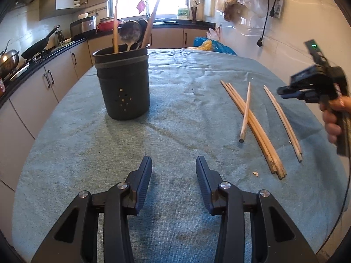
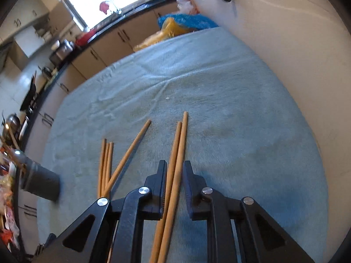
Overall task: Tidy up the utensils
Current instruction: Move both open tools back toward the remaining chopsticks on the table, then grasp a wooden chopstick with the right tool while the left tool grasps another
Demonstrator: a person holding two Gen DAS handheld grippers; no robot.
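Chopsticks (image 2: 175,168), a loose pair, lie on the cloth-covered desk (image 2: 230,100) between the right claw (image 2: 174,166) jaws, which stand narrowly apart around them, apparently not yet pinching, lined up for pickup. Four more (image 1: 252,120) lie at nine o'clock. The holder (image 1: 124,83) waits farther that way. The left claw (image 1: 174,164) hovers half open, empty.

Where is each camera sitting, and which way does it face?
Left wrist: on the left gripper, facing the holder across the cloth; its jaws stand open and empty; the right gripper and hand show at the right edge.
Right wrist: on the right gripper, angled down at the cloth; its jaws straddle two chopsticks.
Shared: holder, cloth, loose chopsticks, kitchen counter.
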